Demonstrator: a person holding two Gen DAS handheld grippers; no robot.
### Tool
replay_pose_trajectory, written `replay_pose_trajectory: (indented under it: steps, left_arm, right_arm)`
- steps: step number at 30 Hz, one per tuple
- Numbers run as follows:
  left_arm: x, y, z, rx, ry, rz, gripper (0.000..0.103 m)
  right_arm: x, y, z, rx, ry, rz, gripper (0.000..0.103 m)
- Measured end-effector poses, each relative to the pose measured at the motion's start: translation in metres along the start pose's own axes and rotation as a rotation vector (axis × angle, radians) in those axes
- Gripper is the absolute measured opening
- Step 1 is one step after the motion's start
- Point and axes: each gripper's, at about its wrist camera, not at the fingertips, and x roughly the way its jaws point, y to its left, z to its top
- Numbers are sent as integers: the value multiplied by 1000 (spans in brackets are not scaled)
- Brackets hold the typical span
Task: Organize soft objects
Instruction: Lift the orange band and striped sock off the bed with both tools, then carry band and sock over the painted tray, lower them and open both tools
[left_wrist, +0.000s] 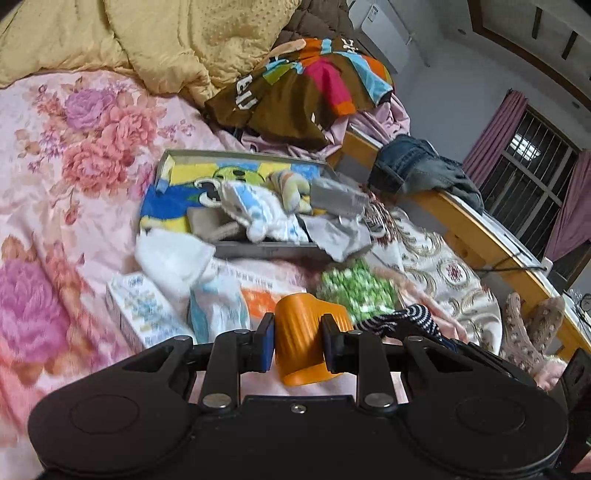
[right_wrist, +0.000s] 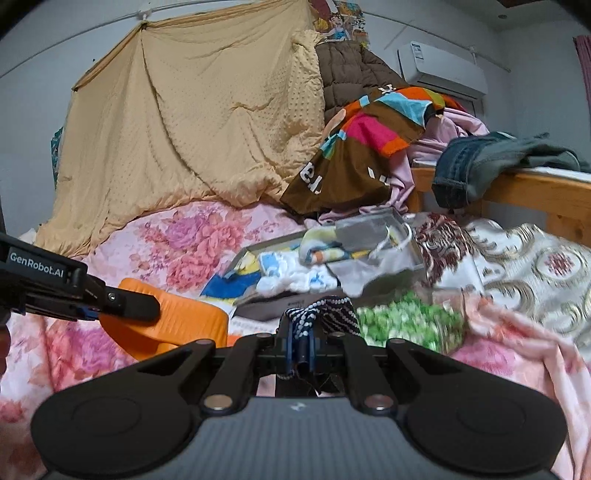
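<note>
My left gripper (left_wrist: 298, 341) is shut on an orange ribbed cup (left_wrist: 306, 332), held over the floral bed; the cup also shows in the right wrist view (right_wrist: 177, 325). My right gripper (right_wrist: 301, 345) is shut on a black-and-white striped sock (right_wrist: 332, 312), which also shows in the left wrist view (left_wrist: 402, 319) just right of the cup. A grey shallow box (left_wrist: 258, 249) ahead holds small cloths, socks and a yellow-blue towel (left_wrist: 177, 195). A white sock (left_wrist: 173, 258) hangs over its near edge. A green patterned cloth (left_wrist: 354, 286) lies to the right.
A yellow quilt (right_wrist: 192, 122) and a heap of clothes (right_wrist: 369, 140) stand at the back. Jeans (left_wrist: 413, 166) hang over the wooden bed rail (left_wrist: 476, 232). White printed boxes (left_wrist: 144, 314) lie near the left gripper. Brown fluffy socks (left_wrist: 524, 332) lie at right.
</note>
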Motion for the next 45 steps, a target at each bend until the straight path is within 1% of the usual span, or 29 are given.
replay_pose_trajectory:
  steps: [3,5,7,9,12,14,16,18,21,24,25,27,28,29,31,33,34,35,36,37,39,41,42,44,45]
  left_arm:
    - [10,3,21,7,-17,14,27]
    - [15,4,37,26,-45,35,28]
    - [23,5,56,39,-65,63,28]
    - [34,4,76,41,-80,82,28]
    - [56,-3,109,64,-114,119,28]
    - [71,-10,129,73,-144,129,28]
    - [90,-16,147,55,-169,129,28]
    - [114,-22,159,36,-182,141,28]
    - [149,-27,169,8,-180,159,28]
    - [184,-34,171,23,-188,197,28]
    - [196,-35,171,24,-182,211,28]
    - [213,-33,168,-8,-160,225,28]
    - [220,-32,167,-36,-149,227,28]
    - [225,-29,166,-58,-137,231,28]
    - [234,-25,163,-87,-106,250,28]
    - [241,-21,162,-94,-77,271,29]
    - [243,-20,160,-90,-65,280,30]
    - [243,-19,159,-84,-63,280,31]
    - [242,-19,157,-78,-64,275,33]
    - [242,-18,156,-75,-66,271,35]
    - [240,-15,154,-84,-65,262,38]
    - [237,-11,153,-97,-63,253,39]
    - [235,-10,152,-98,-62,252,41]
    - [233,-10,150,-89,-58,259,43]
    - [232,-12,150,-75,-58,264,43]
  right_arm:
    - [24,-1,23,15,-28,34,9]
    - [42,-4,46,18,-50,64,9]
    - [61,-7,73,-15,-75,96,9]
    - [87,-12,103,-57,-75,115,9]
    - [121,-22,137,-99,-70,126,9]
    - [145,-34,153,-108,-51,121,9]
    - [163,-50,159,-105,-29,109,9]
    - [177,-64,156,-93,-7,91,9]
    - [190,-81,139,-59,31,35,10]
    - [196,-85,118,-73,51,-35,12]
    - [197,-86,111,-78,59,-46,13]
    - [200,-86,100,-93,60,-49,15]
    - [201,-84,97,-107,64,-50,19]
    - [203,-82,93,-125,71,-55,26]
    - [207,-76,88,-162,90,-66,29]
    - [208,-72,83,-204,104,-86,32]
    - [206,-69,81,-223,101,-93,36]
    - [204,-67,79,-239,97,-98,44]
    - [202,-66,77,-249,95,-98,47]
    - [200,-65,77,-251,94,-97,51]
    - [196,-64,76,-245,89,-98,55]
    - [191,-64,77,-234,81,-96,63]
    - [188,-63,77,-225,73,-100,65]
    - [182,-64,78,-208,60,-109,73]
    - [180,-63,79,-204,56,-116,74]
